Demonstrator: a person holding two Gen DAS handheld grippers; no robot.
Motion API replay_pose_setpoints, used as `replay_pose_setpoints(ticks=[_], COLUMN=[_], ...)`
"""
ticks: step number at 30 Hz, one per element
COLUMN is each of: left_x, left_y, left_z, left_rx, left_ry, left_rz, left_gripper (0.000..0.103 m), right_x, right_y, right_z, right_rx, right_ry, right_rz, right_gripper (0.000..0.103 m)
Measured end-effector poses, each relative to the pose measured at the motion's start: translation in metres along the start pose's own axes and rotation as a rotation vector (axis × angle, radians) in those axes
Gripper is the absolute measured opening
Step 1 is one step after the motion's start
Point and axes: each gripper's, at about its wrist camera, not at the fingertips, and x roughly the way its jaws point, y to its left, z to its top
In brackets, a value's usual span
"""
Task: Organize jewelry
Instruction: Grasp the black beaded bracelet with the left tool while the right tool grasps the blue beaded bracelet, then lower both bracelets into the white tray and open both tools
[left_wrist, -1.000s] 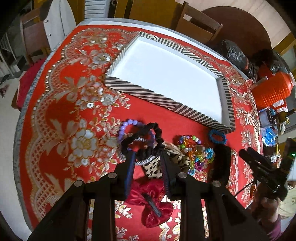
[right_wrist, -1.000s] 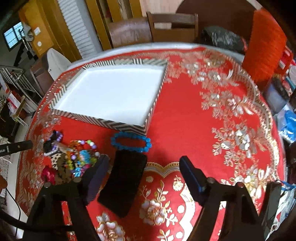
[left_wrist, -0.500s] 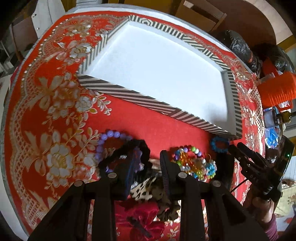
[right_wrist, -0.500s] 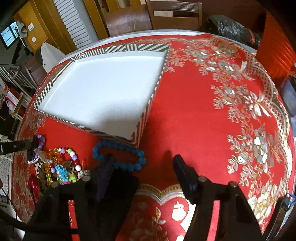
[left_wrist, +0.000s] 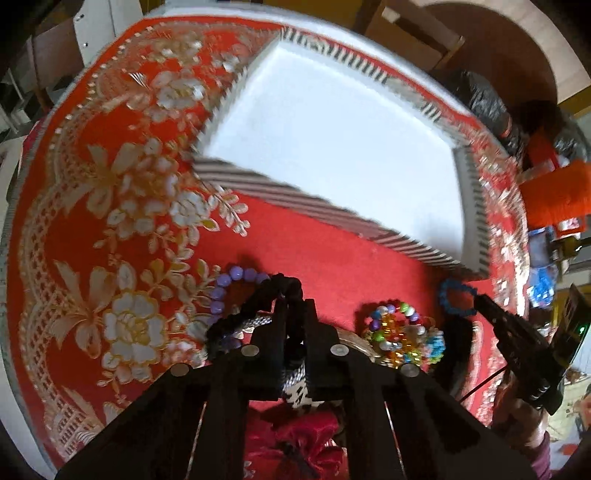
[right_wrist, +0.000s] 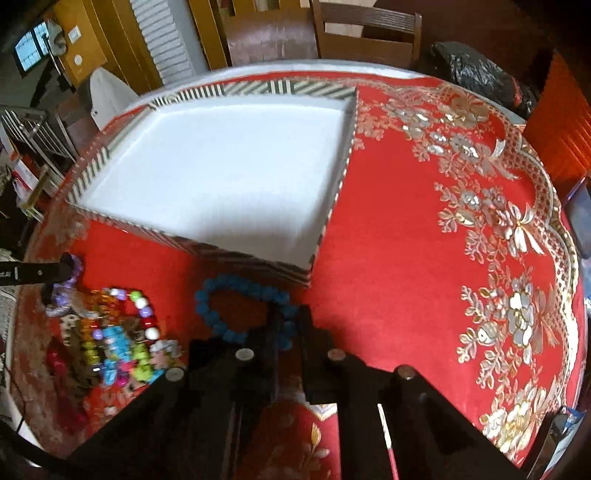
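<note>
A white tray with a striped rim (left_wrist: 317, 210) (right_wrist: 258, 258) stands on the red tablecloth. In front of it lies a pile of jewelry: a purple bead bracelet (left_wrist: 225, 286), multicolour bead bracelets (left_wrist: 399, 332) (right_wrist: 122, 343) and a red scrunchie (left_wrist: 295, 443). My left gripper (left_wrist: 291, 306) is shut on a black scrunchie (left_wrist: 258, 299). My right gripper (right_wrist: 288, 317) is shut on the blue bead bracelet (right_wrist: 221, 291), which also shows in the left wrist view (left_wrist: 448, 299).
A black case (left_wrist: 454, 350) lies right of the pile. An orange container (left_wrist: 554, 199) and black bags (right_wrist: 480, 77) sit at the table's right and far edges. Wooden chairs (right_wrist: 365, 33) stand behind the table.
Both grippers have closed: the left on the black scrunchie, the right on the blue bead bracelet. The right gripper moved forward over the black case to the bracelet.
</note>
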Motion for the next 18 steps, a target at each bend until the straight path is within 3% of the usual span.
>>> replay_pose_setpoints(ticks=[11, 18], left_x=[-0.076, -0.074], left_y=[-0.004, -0.028], left_z=[0.023, 0.069], left_rx=[0.035, 0.093], left_ry=[-0.144, -0.193], left_rz=[-0.077, -0.054], left_gripper=[0.000, 0.000], right_x=[-0.078, -0.085], right_y=[0.004, 0.011], right_z=[0.021, 0.050], right_rx=[0.033, 0.020], right_ry=[-0.134, -0.179], right_rz=[0.099, 0.093], right_gripper=[0.009, 0.009])
